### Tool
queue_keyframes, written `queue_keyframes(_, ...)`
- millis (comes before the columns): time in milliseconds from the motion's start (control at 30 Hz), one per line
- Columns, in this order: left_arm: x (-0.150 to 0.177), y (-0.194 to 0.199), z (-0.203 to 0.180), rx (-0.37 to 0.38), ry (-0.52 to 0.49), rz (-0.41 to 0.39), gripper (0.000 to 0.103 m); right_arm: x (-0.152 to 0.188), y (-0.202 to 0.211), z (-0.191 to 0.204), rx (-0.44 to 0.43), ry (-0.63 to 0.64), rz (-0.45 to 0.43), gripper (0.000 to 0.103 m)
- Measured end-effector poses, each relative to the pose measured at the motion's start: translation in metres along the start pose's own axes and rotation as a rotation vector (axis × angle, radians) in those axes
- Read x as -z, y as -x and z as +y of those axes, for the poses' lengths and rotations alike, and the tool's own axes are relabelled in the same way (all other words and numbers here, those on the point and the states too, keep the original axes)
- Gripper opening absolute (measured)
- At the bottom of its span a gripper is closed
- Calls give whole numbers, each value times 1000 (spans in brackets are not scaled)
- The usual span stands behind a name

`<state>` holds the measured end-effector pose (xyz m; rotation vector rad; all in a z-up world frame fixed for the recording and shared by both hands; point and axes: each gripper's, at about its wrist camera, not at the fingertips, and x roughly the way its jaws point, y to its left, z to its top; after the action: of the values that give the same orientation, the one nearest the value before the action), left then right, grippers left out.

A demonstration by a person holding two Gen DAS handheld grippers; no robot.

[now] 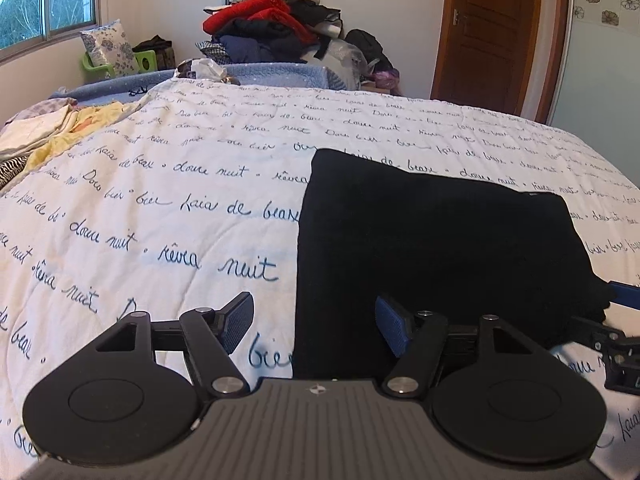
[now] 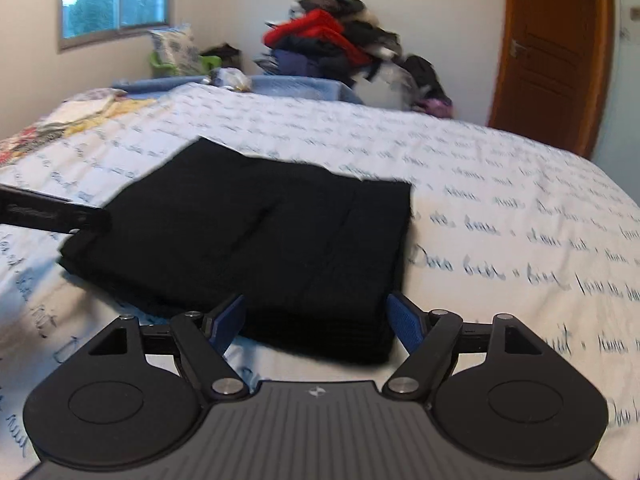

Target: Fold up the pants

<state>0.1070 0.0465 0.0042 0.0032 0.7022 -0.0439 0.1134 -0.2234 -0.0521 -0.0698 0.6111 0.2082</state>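
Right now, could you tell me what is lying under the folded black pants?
The black pants rest on the white bedspread printed with blue script. Whatever lies directly beneath them is covered.

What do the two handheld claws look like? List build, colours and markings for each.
Left claw: matte black body with a ribbed grey top plate bearing a small pale emblem, two round black discs, black linkage bars with silver pins, textured blue pads on the fingers. Right claw: same build. No cables, hands or sleeves show.
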Motion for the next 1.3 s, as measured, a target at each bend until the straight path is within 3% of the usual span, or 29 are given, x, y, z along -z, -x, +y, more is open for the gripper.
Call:
queue_keyframes(67,4,7,-1,2,3,2,75,1,7,-1,2,-33,-7,82)
queue_keyframes(133,8,13,-1,0,12,-4,79,1,14,4,-4,-55,10,94)
queue_keyframes(333,23,29,-8,1,4,2,86,15,37,24,-14,-46,28,95)
queue_keyframes(833,60,35,-16,-5,28,85,89,45,51,41,-90,-159,75,95)
queue_keyframes(1300,73,36,-29,-58,-18,49,98,55,46,52,-27,-133,61,99)
